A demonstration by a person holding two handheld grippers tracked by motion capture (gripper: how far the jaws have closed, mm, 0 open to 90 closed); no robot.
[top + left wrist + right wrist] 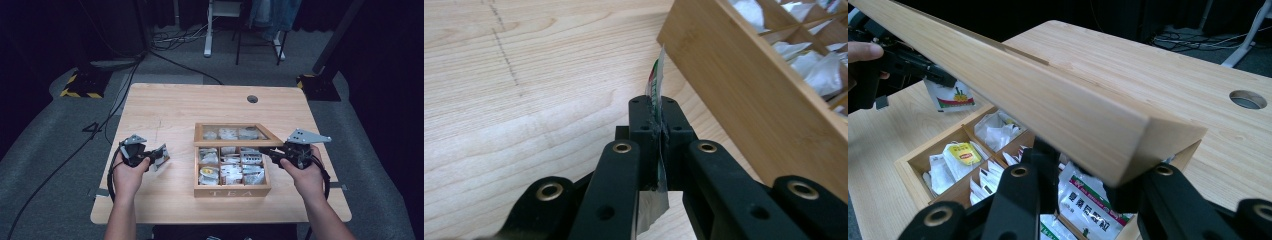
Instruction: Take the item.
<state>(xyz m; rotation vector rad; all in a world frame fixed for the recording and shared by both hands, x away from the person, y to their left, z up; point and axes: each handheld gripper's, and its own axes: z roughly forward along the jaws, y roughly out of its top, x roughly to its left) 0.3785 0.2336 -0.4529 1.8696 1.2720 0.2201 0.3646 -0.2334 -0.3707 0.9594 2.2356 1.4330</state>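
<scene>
Left gripper (159, 159) sat near the tabletop's (165, 107) left edge, jaws clamped on a tea sachet (655, 82), its edge-on red-green print plain in the left gripper view. Right gripper (274, 154), by the tea box's (232, 190) right side, pinched the raised lid (1038, 95); its own view showed a yellow-label bag (964, 153) inside.

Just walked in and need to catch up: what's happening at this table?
A person works a handheld gripper in each hand at a light wooden table. The left gripper is shut on a foil tea sachet with red and green print, held beside the wooden tea box. The right gripper props up the box's glass-paned wooden lid, leaving the sachet-filled compartments open.
</scene>
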